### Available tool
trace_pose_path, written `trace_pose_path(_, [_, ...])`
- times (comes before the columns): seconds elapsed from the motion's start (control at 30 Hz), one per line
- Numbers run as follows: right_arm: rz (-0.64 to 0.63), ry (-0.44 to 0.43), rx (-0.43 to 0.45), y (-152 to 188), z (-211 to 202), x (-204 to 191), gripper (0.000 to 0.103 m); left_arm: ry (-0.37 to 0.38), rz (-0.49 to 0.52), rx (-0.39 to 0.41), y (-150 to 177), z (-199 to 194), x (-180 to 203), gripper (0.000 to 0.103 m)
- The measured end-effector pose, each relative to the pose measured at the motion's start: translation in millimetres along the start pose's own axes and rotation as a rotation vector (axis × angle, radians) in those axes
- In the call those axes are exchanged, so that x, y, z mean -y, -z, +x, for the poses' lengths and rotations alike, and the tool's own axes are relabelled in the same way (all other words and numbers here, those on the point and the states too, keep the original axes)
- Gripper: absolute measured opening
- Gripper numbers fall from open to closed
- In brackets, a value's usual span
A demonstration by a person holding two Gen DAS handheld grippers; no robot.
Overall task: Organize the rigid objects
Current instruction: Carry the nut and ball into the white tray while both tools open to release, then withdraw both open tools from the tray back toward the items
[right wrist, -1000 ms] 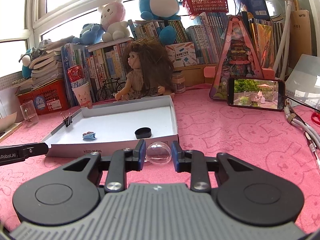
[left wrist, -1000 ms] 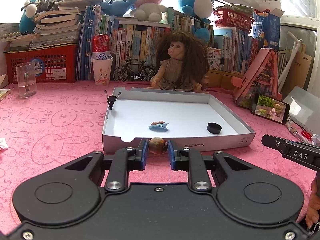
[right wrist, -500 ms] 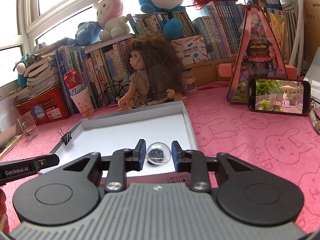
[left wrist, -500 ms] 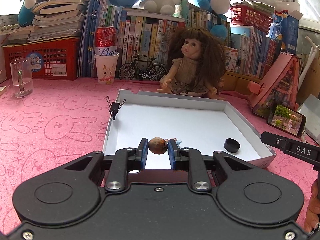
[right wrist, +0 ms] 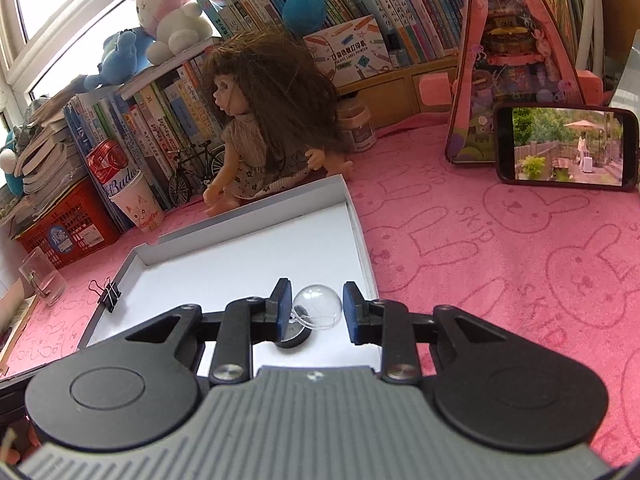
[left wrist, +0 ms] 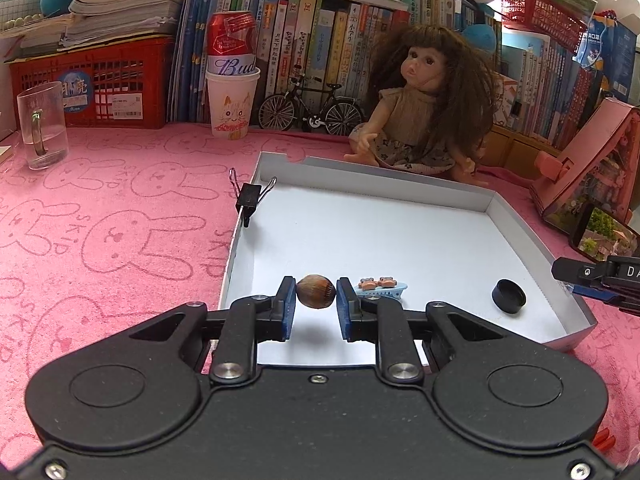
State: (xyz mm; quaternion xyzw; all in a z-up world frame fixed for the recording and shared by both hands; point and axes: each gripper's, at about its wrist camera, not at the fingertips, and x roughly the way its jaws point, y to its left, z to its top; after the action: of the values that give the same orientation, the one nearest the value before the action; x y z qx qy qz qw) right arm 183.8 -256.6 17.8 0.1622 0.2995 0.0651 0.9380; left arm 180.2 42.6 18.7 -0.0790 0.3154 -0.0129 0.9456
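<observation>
With a hair clip and black cap already in the tray, the left gripper clamps a nut and the right gripper a clear dome above it, both unreleased.

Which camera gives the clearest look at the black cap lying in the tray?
The left wrist view: the black cap lies unobstructed on the floor of the white tray, near its right wall. In the right wrist view it sits mostly hidden behind the clear dome held in the right gripper; only its lower edge shows.
</observation>
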Motion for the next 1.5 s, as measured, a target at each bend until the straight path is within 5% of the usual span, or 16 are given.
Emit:
trace_pose_path(0.27, [0.021, 0.051, -0.084, -11, 20, -6, 0.033, -0.015, 0.001, -0.042, -10, 20, 1, 0.02])
trace_pose_path(0.63, [-0.021, 0.119, -0.085, -13, 30, -14, 0.036, -0.04, 0.027, -0.029, -11, 27, 6, 0.022])
trace_pose_path(0.7, [-0.024, 0.12, -0.083, -12, 31, -14, 0.038, -0.037, 0.026, -0.03, -11, 27, 7, 0.027])
trace_pose_path(0.83, [-0.023, 0.106, -0.07, -12, 28, -14, 0.059, -0.025, 0.031, -0.022, -10, 23, 8, 0.046])
trace_pose_path(1.27, [-0.139, 0.053, 0.02, -2, -8, -21, 0.083, 0.064, 0.074, 0.046, -3, -20, 22, 0.077])
trace_pose_path(1.5, [-0.176, 0.019, 0.059, 9, -32, -22, 0.089, 0.116, 0.085, 0.061, 10, -46, 26, 0.08])
